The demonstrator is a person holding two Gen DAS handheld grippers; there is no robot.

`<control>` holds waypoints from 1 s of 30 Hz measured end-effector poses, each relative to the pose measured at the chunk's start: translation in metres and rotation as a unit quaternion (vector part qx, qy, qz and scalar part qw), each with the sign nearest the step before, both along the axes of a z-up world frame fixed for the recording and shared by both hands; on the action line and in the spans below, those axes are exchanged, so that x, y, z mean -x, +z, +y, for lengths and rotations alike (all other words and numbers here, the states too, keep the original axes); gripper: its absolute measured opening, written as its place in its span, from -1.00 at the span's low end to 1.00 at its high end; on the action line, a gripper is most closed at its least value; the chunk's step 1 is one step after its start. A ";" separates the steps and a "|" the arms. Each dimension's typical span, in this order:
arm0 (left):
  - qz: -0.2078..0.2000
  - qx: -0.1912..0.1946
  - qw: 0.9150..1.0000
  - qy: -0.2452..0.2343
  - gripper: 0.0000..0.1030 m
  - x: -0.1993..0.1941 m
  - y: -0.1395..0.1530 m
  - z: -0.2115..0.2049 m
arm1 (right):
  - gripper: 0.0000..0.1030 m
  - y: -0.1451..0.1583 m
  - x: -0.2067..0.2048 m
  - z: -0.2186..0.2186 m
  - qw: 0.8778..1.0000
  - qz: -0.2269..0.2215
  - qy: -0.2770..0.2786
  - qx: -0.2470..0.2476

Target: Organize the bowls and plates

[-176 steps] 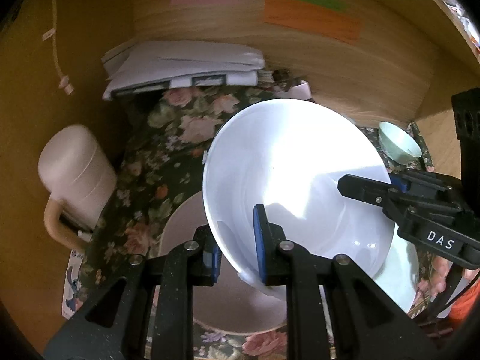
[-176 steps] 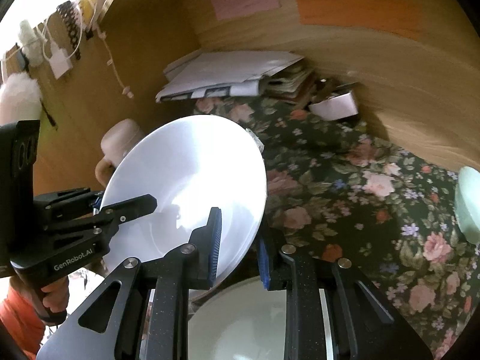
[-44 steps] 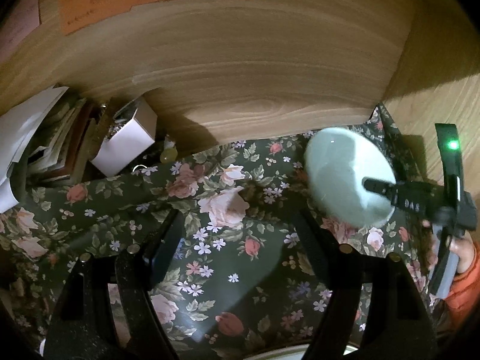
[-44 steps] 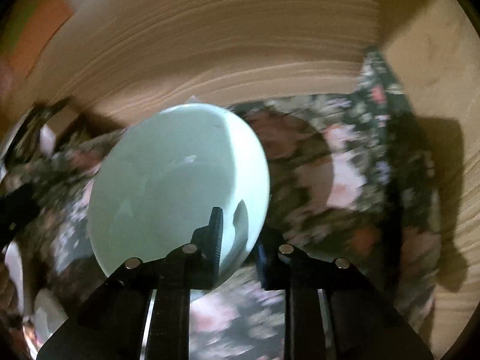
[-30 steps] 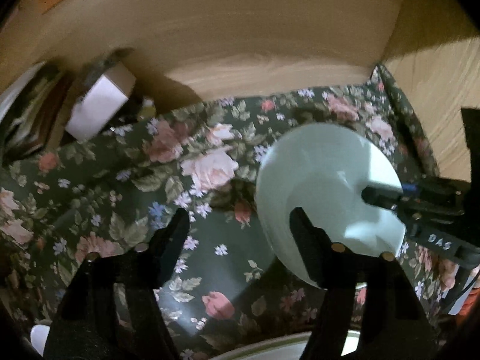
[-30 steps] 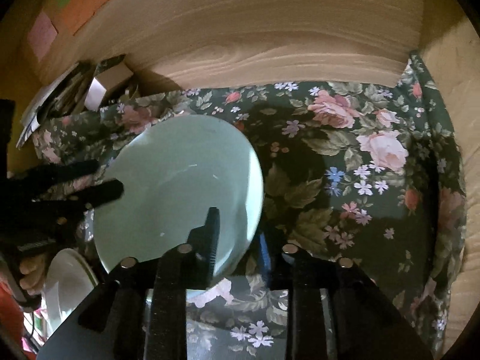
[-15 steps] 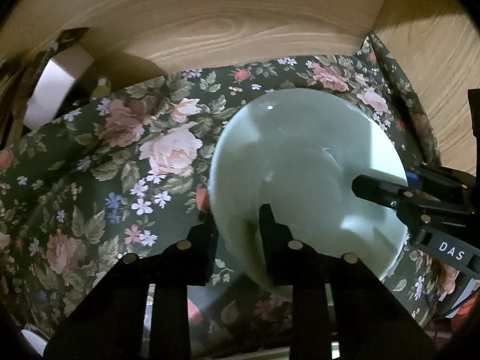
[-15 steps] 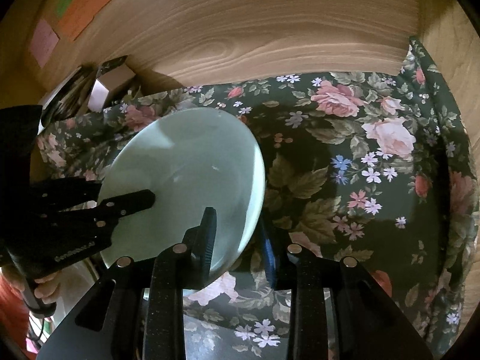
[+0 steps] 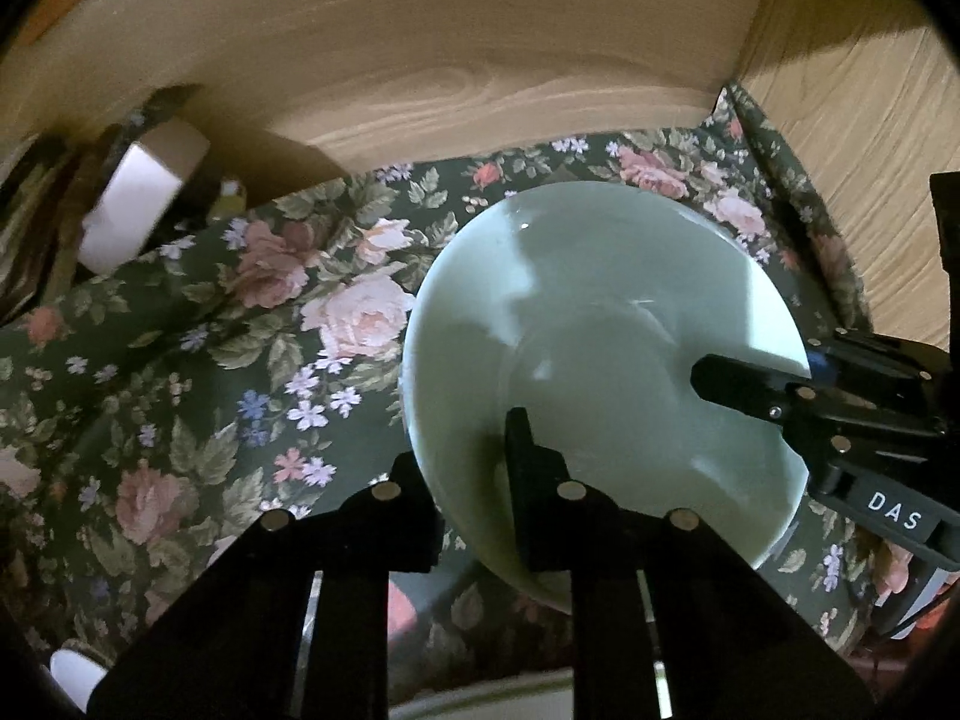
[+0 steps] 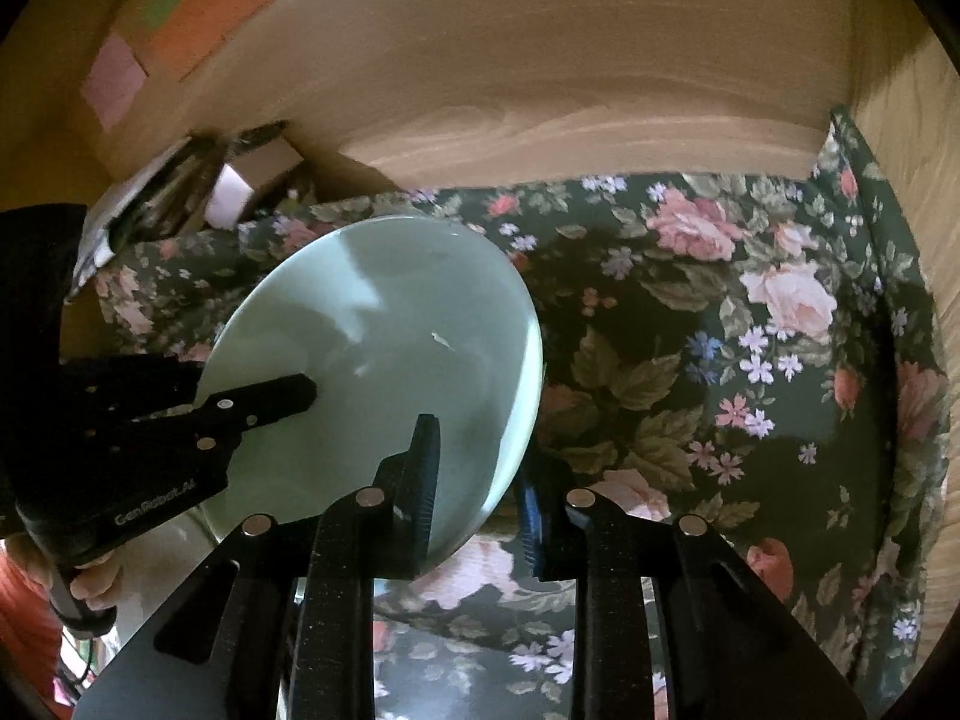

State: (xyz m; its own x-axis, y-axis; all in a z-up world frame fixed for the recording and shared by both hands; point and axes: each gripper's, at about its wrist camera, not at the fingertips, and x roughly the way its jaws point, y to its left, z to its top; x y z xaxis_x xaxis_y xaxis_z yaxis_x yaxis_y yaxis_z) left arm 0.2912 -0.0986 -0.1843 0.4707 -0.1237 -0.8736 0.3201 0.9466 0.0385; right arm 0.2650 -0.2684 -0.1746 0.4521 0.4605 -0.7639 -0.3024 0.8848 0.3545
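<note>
A pale green bowl point(image 9: 600, 324) is held in the air above the floral tablecloth, tilted. My left gripper point(image 9: 465, 468) is shut on its near left rim, one finger inside the bowl and one outside. My right gripper point(image 10: 480, 456) is shut on the opposite rim of the same bowl point(image 10: 384, 348). Each gripper shows in the other's view: the right one point(image 9: 804, 396) at the right, the left one point(image 10: 240, 408) at the left. The rim of a white dish point(image 9: 492, 702) shows at the bottom edge, below the bowl.
The floral tablecloth point(image 10: 750, 360) covers the surface. A wooden back wall point(image 9: 450, 48) and a wooden side wall point(image 9: 870, 120) close the corner. A small white box point(image 9: 138, 204) and stacked papers point(image 10: 150, 192) lie at the back left. Coloured notes point(image 10: 198, 6) hang on the wall.
The white bowl held earlier is gone from both grippers. The right gripper carried the green bowl leftward, and the left gripper, open a second ago, has closed on its rim.
</note>
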 end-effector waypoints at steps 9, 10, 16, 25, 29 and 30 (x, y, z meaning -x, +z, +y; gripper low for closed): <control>-0.041 0.021 0.999 0.016 -0.66 0.024 0.036 0.024 | -0.58 0.037 0.012 0.016 0.999 -0.045 0.017 -0.002; -0.045 0.022 0.999 0.019 -0.66 0.027 0.039 0.027 | -0.58 0.040 0.012 0.018 0.999 -0.048 0.020 -0.004; -0.064 0.028 0.997 0.039 -0.66 0.045 0.053 0.051 | -0.58 0.056 0.017 0.041 0.997 -0.064 0.044 -0.003; -0.077 0.028 0.993 0.085 -0.66 0.077 0.060 0.096 | -0.58 0.061 0.034 0.086 0.993 -0.072 0.090 -0.006; -0.083 0.028 0.991 0.104 -0.66 0.090 0.063 0.116 | -0.58 0.063 0.041 0.106 0.991 -0.076 0.111 -0.011; -0.086 0.028 0.990 0.109 -0.66 0.094 0.065 0.122 | -0.58 0.063 0.044 0.111 0.990 -0.077 0.116 -0.012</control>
State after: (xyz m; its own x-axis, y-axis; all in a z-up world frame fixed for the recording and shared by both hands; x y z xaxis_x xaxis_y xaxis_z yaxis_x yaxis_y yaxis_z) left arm 0.1970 0.0232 -0.1197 0.6323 -0.0491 -0.7732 0.1011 0.9947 0.0194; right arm 0.2214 -0.1577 -0.1112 0.4430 0.5821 -0.6818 -0.5481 0.7777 0.3078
